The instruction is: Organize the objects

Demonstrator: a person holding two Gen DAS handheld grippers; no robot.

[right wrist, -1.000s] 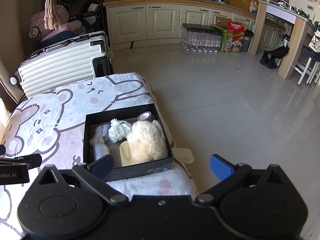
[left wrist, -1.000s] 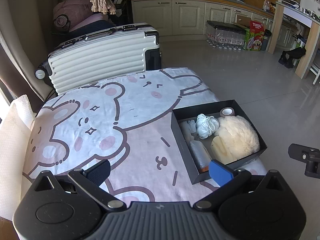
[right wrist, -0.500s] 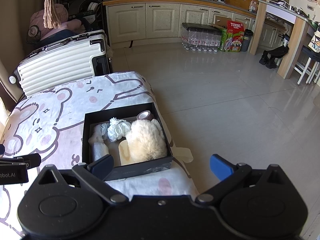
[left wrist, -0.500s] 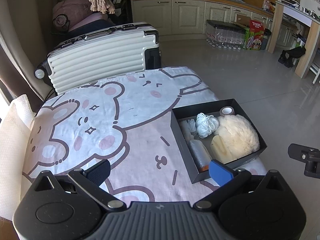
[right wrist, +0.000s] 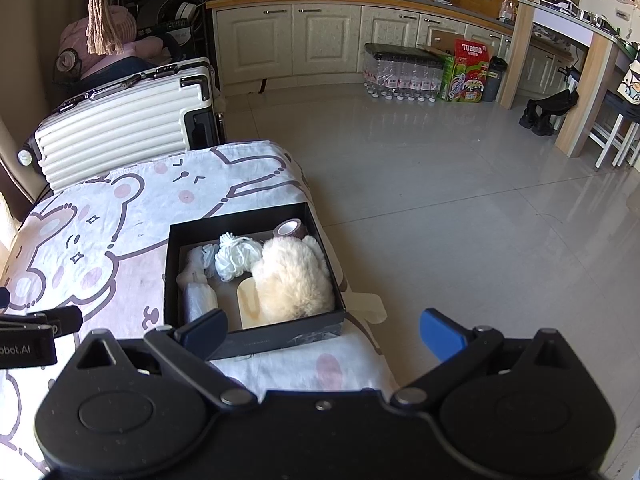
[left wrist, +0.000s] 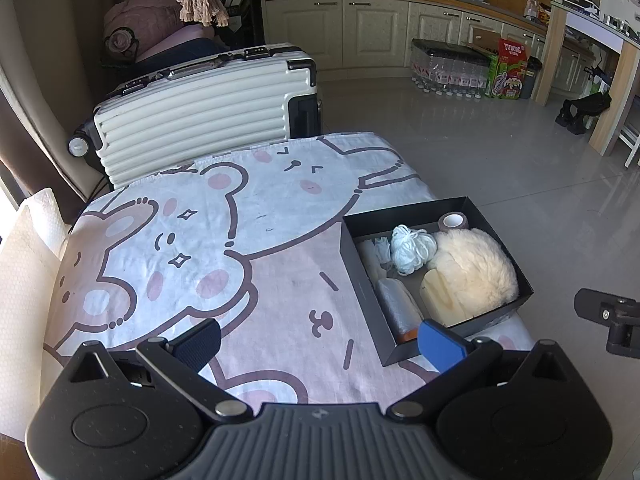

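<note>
Inside the black box (right wrist: 248, 338) lie a fluffy cream toy (right wrist: 294, 278), a white mesh puff (right wrist: 236, 258), a tape roll (right wrist: 289, 229) and a wrapped bottle (right wrist: 198, 300); the left hand-held gripper (left wrist: 320, 340) and the right hand-held gripper (right wrist: 322, 334) both gape wide, empty.

Glossy grey tile floor (right wrist: 440, 184) reflects daylight. Cream cabinets (right wrist: 304, 40) line the wall at 12 o'clock; a white suitcase (left wrist: 200, 108) stands at 10, a wooden counter (right wrist: 576, 60) at 2.

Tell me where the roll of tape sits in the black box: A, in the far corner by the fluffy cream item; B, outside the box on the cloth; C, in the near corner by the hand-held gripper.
A: the roll of tape stands in the black box's far right corner, just behind the fluffy cream item.
</note>
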